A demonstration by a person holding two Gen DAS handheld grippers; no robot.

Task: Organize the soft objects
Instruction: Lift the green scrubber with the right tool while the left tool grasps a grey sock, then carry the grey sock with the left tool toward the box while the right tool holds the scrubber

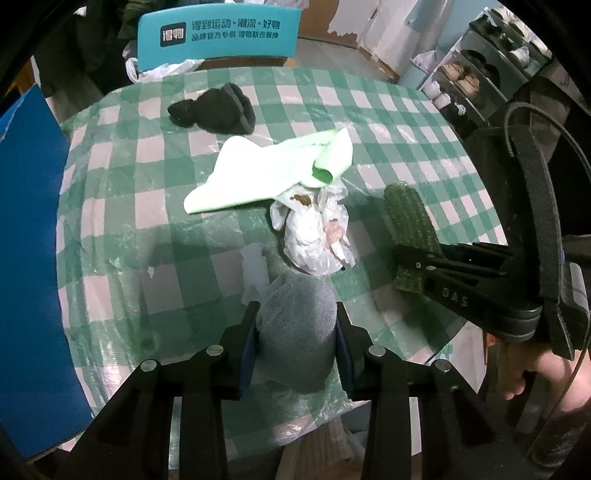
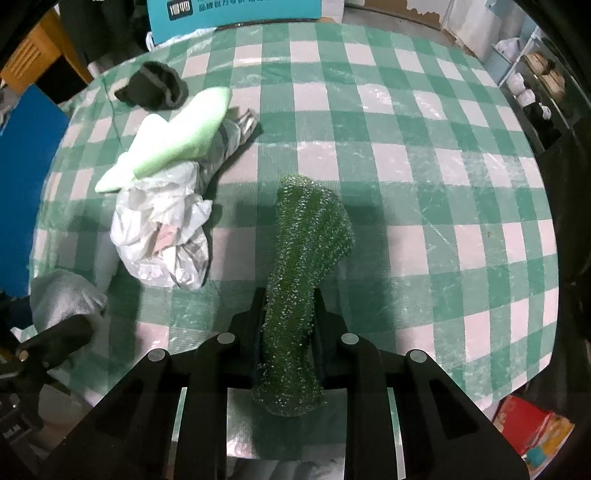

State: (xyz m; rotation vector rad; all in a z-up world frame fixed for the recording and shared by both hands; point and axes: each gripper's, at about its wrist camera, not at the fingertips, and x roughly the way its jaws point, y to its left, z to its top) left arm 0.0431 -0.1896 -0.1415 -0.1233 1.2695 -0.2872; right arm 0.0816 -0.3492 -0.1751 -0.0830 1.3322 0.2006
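My left gripper (image 1: 295,314) is shut on a grey sock (image 1: 295,332) and holds it above the near edge of the checked table (image 1: 388,110). My right gripper (image 2: 290,299) is shut on a green fuzzy sock (image 2: 306,229), held above the table; it also shows in the left wrist view (image 1: 408,218). A black sock (image 1: 214,109) lies at the far left of the table. A pale green cloth (image 1: 266,170) lies mid-table over a crumpled white plastic bag (image 1: 314,229).
A teal chair back (image 1: 218,33) stands beyond the table. A blue panel (image 1: 29,258) is at the left. Shelves with shoes (image 1: 469,77) stand at the far right. A red box (image 2: 532,432) lies below the table's right edge.
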